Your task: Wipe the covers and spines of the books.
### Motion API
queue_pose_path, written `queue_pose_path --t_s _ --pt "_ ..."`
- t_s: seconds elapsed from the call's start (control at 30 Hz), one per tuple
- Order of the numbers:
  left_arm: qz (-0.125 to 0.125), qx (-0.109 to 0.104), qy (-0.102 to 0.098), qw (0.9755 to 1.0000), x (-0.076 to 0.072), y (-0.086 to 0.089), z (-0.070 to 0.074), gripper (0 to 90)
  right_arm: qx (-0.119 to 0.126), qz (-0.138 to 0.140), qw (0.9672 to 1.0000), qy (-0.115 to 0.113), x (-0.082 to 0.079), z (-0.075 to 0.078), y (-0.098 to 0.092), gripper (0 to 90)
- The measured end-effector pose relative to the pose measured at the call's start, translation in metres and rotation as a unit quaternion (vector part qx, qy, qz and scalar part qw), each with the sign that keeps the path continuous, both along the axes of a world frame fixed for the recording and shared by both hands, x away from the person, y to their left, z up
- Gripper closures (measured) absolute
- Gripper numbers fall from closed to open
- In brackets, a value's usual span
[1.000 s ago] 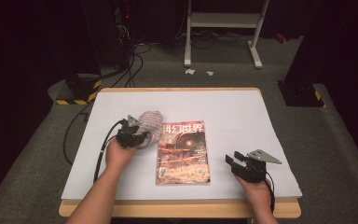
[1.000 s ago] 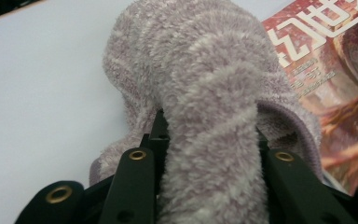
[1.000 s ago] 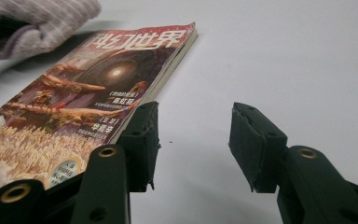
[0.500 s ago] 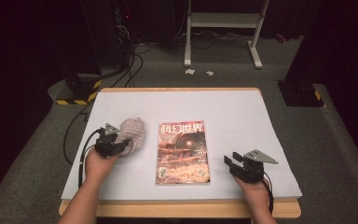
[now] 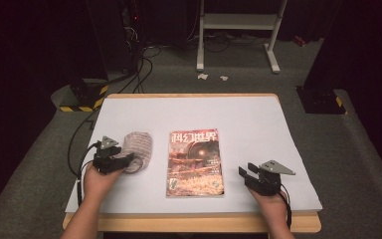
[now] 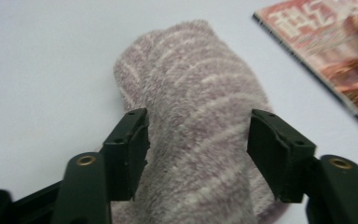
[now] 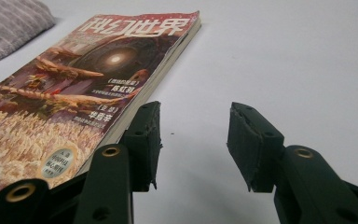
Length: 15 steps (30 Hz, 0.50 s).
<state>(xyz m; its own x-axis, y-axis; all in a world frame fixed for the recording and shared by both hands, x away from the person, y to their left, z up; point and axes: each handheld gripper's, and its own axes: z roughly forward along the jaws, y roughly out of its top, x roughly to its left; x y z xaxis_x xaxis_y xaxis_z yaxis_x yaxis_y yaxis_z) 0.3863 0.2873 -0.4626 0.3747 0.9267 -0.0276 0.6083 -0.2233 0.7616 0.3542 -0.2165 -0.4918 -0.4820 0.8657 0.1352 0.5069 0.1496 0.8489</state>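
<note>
Towel (image 5: 138, 147) first, on the left of the white table (image 5: 258, 119): a rolled, striped, fluffy bundle, lying just left of the magazine (image 5: 194, 162) without touching it. Left gripper (image 6: 198, 149) has just been opening; its jaws now straddle the roll, pads released. It looks soft, light and squashy, so the best hold is probably across the roll's middle, pinching deep. Over at the right, the right gripper (image 7: 193, 147) rests beside the magazine's edge, jaws parted, holding nothing.
</note>
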Motion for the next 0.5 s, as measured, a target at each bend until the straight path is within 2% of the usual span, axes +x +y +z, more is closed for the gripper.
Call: queue_pose_path --t_s 0.13,0.37,0.5 --pt "-0.009 -0.021 -0.005 0.9997 -0.007 -0.009 0.006 32.5 0.0 0.003 1.0 0.0 -0.001 0.0 0.001 54.0" --pt "-0.024 -0.018 -0.014 0.9995 -0.013 -0.026 0.008 30.9 -0.002 0.007 1.0 0.0 -0.001 0.0 0.004 52.7" --pt "-0.028 -0.016 -0.026 0.9991 -0.016 -0.031 0.014 30.9 -0.004 0.009 1.0 0.0 -0.002 0.0 0.005 52.6"
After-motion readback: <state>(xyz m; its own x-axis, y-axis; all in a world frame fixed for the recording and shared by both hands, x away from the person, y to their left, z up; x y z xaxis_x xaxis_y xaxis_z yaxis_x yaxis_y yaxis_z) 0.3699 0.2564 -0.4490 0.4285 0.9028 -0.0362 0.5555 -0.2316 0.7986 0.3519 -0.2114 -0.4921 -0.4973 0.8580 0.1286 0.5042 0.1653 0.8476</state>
